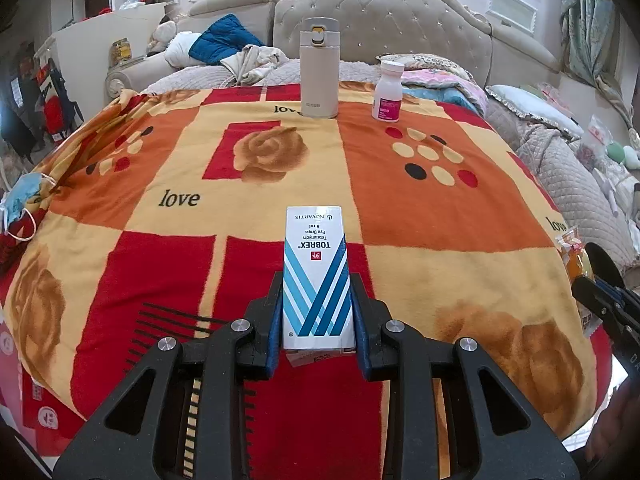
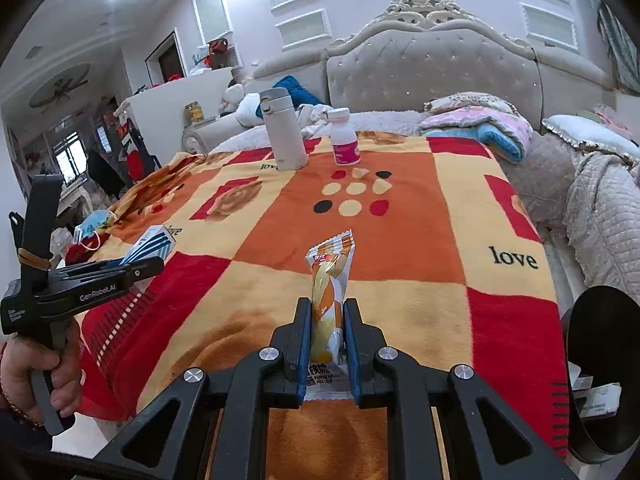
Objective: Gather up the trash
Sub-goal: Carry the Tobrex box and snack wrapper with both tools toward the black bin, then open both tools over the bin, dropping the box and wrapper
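While our left tongs [image 1: 318, 304] clamp the eye-drop box [image 1: 316, 276] and our right tongs [image 2: 327, 320] clamp the snack wrapper [image 2: 330, 280] above the blanket's [image 1: 400, 220] near edge, a face mask [image 1: 22, 204] remains at its left edge, still uncollected.

Patterned blanket [image 1: 256, 220], upright thermos [image 1: 319, 68], pill bottle [image 1: 387, 92] beside it, tufted headboard [image 1: 384, 20]

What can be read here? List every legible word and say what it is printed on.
"NOVARTIS", "TOBREX", "Tobramycin Eye Drops 5 ml": eye drops box in the left gripper.
"love": blanket.
"GenRobot.AI": left gripper's side, right wrist view.
Snack packet in the right gripper: print too blurred.
Pill bottle label and thermos base mark: too small.
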Motion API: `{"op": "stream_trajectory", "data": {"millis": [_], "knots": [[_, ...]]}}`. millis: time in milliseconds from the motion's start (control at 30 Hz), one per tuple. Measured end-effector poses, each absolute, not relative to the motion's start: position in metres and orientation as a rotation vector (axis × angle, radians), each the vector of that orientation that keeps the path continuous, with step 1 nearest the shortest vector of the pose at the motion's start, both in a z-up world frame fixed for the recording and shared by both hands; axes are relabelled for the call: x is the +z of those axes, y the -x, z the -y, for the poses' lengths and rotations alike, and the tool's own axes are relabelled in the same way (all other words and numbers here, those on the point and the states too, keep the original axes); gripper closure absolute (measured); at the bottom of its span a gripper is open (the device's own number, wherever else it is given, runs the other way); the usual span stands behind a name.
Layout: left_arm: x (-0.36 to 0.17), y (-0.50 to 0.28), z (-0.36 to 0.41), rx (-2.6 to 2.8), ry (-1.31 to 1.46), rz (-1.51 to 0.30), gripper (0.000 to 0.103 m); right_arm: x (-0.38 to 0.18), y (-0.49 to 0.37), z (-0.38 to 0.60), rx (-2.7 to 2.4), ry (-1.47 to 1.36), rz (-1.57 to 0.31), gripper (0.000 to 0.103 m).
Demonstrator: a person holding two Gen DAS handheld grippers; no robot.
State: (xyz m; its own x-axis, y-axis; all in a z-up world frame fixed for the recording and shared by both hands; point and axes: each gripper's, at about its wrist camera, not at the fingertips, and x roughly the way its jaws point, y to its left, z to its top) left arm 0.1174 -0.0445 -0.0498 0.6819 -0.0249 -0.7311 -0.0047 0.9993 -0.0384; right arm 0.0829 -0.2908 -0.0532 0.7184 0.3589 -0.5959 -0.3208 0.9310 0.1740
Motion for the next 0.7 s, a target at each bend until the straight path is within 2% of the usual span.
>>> {"op": "stream_trajectory", "data": {"millis": [300, 700], "knots": [[-0.041, -0.119, 0.093, -0.09, -0.013, -0.814, 0.076, -0.055, -0.078, 0.338, 0.246, -0.127, -0.655, 0.088], [-0.035, -0.13, 0.263, -0.511, -0.151, -0.78, 0.076, -0.056, -0.049, 0.461, -0.084, -0.297, -0.615, 0.088]]}}
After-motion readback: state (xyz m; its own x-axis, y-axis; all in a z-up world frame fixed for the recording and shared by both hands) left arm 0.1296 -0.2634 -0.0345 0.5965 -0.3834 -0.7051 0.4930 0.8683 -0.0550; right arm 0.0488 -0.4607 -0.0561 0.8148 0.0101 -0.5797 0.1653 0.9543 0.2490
